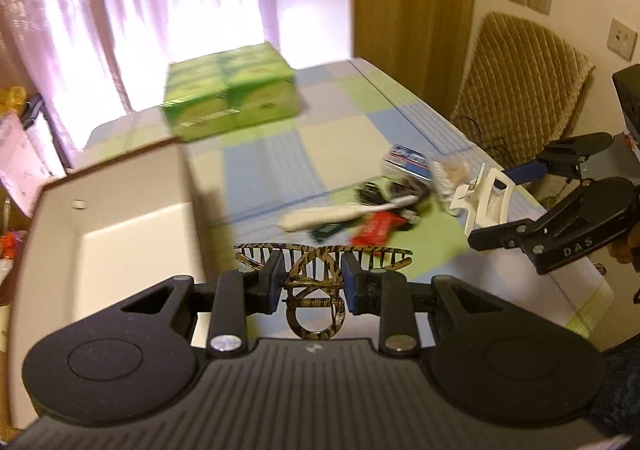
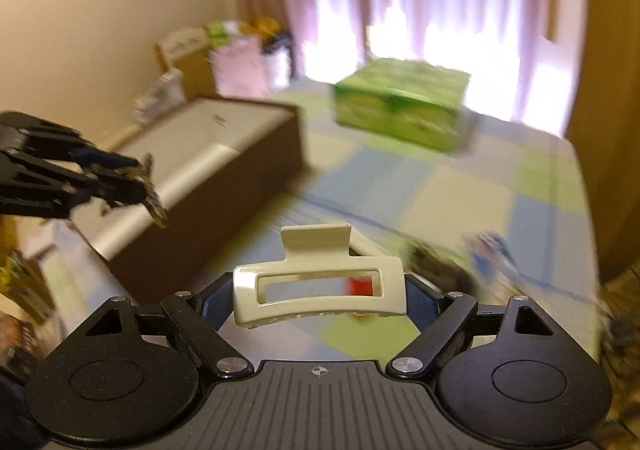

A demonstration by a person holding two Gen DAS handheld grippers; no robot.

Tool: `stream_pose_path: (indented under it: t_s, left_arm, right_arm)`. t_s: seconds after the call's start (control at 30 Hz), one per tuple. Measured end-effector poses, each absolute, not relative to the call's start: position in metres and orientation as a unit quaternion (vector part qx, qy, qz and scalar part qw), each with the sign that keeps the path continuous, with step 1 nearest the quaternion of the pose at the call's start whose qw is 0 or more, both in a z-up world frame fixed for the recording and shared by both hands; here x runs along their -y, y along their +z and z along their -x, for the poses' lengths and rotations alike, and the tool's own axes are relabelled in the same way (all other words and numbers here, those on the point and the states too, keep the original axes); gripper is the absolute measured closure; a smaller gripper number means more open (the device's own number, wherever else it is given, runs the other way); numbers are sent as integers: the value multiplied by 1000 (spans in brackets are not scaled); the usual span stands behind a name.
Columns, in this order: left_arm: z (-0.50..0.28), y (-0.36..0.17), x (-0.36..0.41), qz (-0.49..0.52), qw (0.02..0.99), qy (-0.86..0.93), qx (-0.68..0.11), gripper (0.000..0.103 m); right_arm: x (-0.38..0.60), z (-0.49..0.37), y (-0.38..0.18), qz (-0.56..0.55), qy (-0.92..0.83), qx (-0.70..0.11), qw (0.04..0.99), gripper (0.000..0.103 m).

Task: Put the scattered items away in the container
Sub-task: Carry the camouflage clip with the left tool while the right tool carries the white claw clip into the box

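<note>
Cream hair claw between right tongs, beside brown box.

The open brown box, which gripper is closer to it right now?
Left. The left gripper, holding the striped hair clip, is right at the brown box; the right gripper is over the clutter, farther off.

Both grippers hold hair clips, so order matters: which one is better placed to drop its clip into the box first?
Left. The left gripper with the tortoiseshell clip hangs at the box; the right gripper holds the cream clip farther away.
</note>
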State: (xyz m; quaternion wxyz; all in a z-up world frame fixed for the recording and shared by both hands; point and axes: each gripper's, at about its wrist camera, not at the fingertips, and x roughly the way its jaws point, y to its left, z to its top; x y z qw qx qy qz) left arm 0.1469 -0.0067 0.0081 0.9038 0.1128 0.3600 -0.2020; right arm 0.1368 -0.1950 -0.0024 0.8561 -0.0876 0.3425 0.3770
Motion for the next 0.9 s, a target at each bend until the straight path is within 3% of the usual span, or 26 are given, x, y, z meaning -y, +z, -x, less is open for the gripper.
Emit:
stream_pose_path:
  t_s: [0.4,0.9]
  left_arm:
    - [-148,25,-138,-104,916,-138,-362,78]
    - [-207,-40,-181,-185,841,-245,-446,78]
  right_arm:
    - [40,-120,17,130,505,-287,804,15]
    - [-76,-155,-61,298,549,-347,700,15]
